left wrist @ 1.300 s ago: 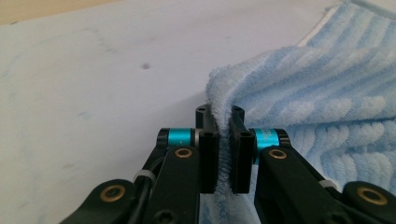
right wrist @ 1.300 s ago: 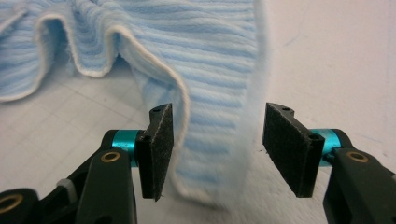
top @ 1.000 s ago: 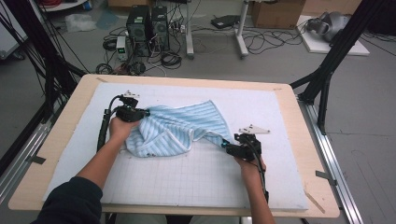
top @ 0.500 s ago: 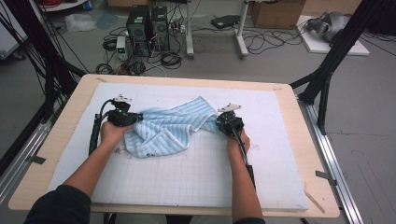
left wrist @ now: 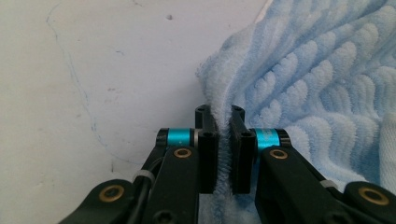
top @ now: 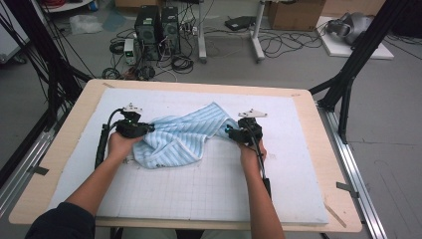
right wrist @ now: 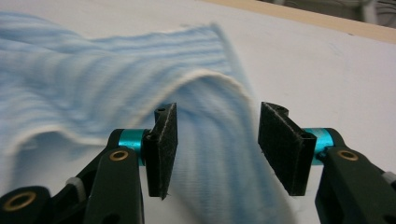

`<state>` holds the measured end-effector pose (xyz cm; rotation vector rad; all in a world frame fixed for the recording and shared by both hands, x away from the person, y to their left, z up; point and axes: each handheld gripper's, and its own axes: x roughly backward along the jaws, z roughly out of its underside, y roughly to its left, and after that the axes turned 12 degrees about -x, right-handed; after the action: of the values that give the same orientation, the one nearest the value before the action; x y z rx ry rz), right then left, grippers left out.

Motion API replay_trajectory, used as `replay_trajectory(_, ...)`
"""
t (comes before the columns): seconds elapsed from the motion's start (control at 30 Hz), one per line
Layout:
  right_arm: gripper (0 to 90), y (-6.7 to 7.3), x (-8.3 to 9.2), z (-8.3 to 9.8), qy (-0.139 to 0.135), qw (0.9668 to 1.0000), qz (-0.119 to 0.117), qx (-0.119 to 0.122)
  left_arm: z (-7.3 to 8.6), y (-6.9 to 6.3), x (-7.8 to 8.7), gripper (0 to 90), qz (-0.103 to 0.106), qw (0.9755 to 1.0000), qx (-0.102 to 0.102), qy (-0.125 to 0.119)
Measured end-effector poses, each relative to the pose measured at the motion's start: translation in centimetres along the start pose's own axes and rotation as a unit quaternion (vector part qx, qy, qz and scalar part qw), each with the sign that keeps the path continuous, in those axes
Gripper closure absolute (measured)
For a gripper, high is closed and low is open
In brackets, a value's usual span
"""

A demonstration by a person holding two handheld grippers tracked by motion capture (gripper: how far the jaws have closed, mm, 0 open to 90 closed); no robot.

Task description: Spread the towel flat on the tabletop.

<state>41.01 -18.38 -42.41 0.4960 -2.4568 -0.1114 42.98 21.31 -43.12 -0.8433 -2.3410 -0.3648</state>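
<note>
Two tongs, one towel [top: 181, 137]: left tongs [left wrist: 223, 140] stay clamped on its edge — right tongs [right wrist: 212, 140] have slid inward and just reopened, cloth between them ungripped — regrasp pending

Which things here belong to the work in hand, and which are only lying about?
In use:
- towel, blue striped, crumpled on the mat
- left tool, shut on the towel's edge
- right tool, open, jaws just opening, towel between them

Lying about:
- computer towers on the floor
- cables
- cardboard box
</note>
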Motion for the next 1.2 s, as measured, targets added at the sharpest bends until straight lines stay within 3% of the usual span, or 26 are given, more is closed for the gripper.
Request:
replay_trajectory(0.1,47.5,1.6,0.7,0.5,0.002,0.9986,-0.052,0.004,0.1,0.0,0.1,84.1,-0.003,1.0,0.003,-0.008)
replay_trajectory(0.13,47.5,1.6,0.7,0.5,0.002,0.9986,-0.052,0.004,0.1,0.0,0.1,84.1,-0.003,1.0,0.003,-0.008)
replay_trajectory(0.17,47.5,3.4,0.7,0.9,0.022,0.9949,-0.096,0.022,0.4,0.0,0.0,84.0,-0.003,1.0,0.005,-0.006)
replay_trajectory(0.2,47.5,3.4,0.7,0.9,0.022,0.9949,-0.096,0.022,0.4,0.0,0.0,84.0,-0.003,1.0,0.005,-0.006)
replay_trajectory(0.23,49.2,5.6,0.4,1.4,0.036,0.9886,-0.128,0.07,0.7,0.0,0.0,83.9,-0.002,1.0,0.007,-0.005)
replay_trajectory(0.27,51.0,6.6,0.3,1.6,0.04,0.9852,-0.142,0.087,0.8,0.0,0.0,83.9,-0.003,0.9999,0.012,-0.008)
replay_trajectory(0.3,51.2,7.4,0.1,1.8,0.045,0.9823,-0.154,0.097,0.9,0.0,0.0,83.9,-0.002,0.9999,0.01,-0.008)
replay_trajectory(0.33,51.2,7.4,0.1,1.8,0.045,0.9823,-0.154,0.097,0.9,0.0,0.0,83.9,-0.002,0.9999,0.01,-0.008)
replay_trajectory(0.37,52.1,8.6,-0.5,2.1,0.06,0.9754,-0.186,0.102,1.0,0.0,0.1,83.9,-0.004,0.9999,0.012,-0.01)
replay_trajectory(0.4,52.1,8.6,-0.5,2.1,0.06,0.9754,-0.186,0.102,1.0,0.0,0.1,83.9,-0.004,0.9999,0.012,-0.01)
replay_trajectory(0.43,52.2,9.5,-1.1,2.5,0.077,0.9683,-0.213,0.104,1.0,0.0,0.1,83.8,-0.004,0.9998,0.014,-0.011)
replay_trajectory(0.47,53.5,9.9,-1.4,2.7,0.087,0.964,-0.226,0.11,1.0,0.0,0.1,83.9,-0.004,0.9998,0.014,-0.011)
replay_trajectory(0.57,69.0,10.8,-2.0,3.3,0.113,0.9533,-0.248,0.13,1.0,0.0,0.2,83.8,-0.002,0.9999,0.011,-0.01)
replay_trajectory(0.6,69.0,10.8,-2.0,3.3,0.113,0.9533,-0.248,0.13,1.0,0.0,0.2,83.8,-0.002,0.9999,0.011,-0.01)
replay_trajectory(0.63,84.3,11.1,-2.0,3.7,0.133,0.948,-0.24,0.162,1.0,0.0,0.3,83.7,-0.002,0.9998,0.014,-0.013)
replay_trajectory(0.67,84.3,11.1,-2.0,3.7,0.133,0.948,-0.24,0.162,1.0,0.0,0.3,83.7,-0.002,0.9998,0.014,-0.013)
replay_trajectory(0.7,86.6,11.1,-1.7,3.9,0.138,0.9437,-0.243,0.177,1.0,0.0,0.4,83.6,-0.001,0.9998,0.015,-0.016)
replay_trajectory(0.8,87.1,10.6,-0.9,4.0,0.128,0.9437,-0.248,0.178,1.1,-0.1,0.4,83.7,0.003,0.9997,0.018,-0.017)
replay_trajectory(0.93,87.3,8.3,1.1,5.5,0.123,0.9467,-0.249,0.164,1.2,-0.5,0.3,82.7,0.013,0.9997,0.016,-0.009)
replay_trajectory(1.07,87.3,7.2,2.6,6.0,0.125,0.9462,-0.249,0.164,1.0,-1.0,0.4,79.4,0.016,0.9996,0.013,-0.017)
replay_trajectory(1.2,87.3,5.5,5.1,6.9,0.124,0.9484,-0.233,0.176,0.8,-1.5,0.5,79.3,0.026,0.9996,-0.002,-0.013)
